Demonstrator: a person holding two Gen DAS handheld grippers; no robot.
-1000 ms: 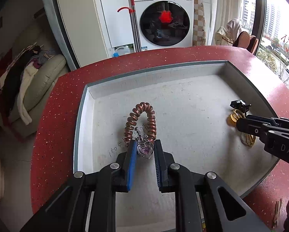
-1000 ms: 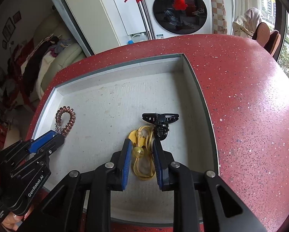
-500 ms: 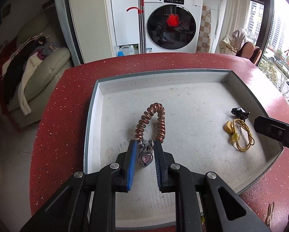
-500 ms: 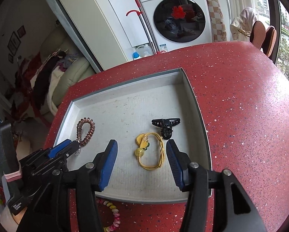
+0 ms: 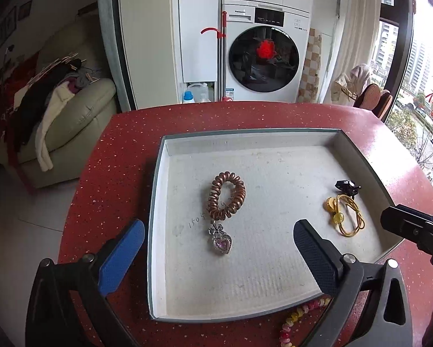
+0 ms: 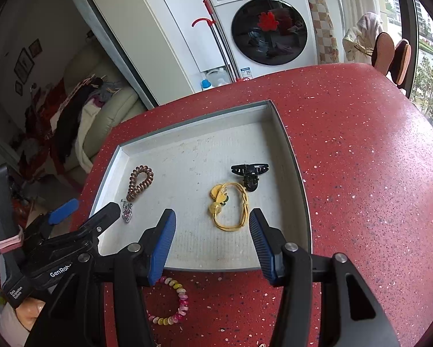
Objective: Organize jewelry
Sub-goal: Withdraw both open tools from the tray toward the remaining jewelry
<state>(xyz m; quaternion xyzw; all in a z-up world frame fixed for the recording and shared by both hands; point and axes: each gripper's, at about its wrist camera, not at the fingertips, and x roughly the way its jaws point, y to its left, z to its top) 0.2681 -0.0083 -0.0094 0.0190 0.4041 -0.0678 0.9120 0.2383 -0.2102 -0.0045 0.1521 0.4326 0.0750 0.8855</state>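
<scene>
The left gripper (image 5: 216, 248) fingers are spreading wide, empty; the copper coil bracelet (image 5: 226, 196) with its heart charm (image 5: 222, 244) lies in the tray (image 5: 158, 202) just ahead between them. The right gripper (image 6: 212, 231) fingers stand half apart, holding nothing, the yellow cord bracelet (image 6: 230, 206) ahead. The bead bracelet (image 6: 173, 303) on the counter (image 6: 361, 173) is partly hidden behind them. Scribbled digits beside the coil are unreadable.

A shallow grey tray (image 5: 158, 202) holds three pieces. A copper coil bracelet (image 5: 226, 196) with a pink heart charm (image 5: 222, 244) lies flat at its 9 o'clock side. A yellow cord bracelet (image 6: 230, 205) lies at 3 o'clock, a black claw clip (image 6: 249, 173) touching its far end. A pink-and-yellow bead bracelet (image 6: 173, 303) lies outside on the worktop, at the tray's 6 o'clock.
</scene>
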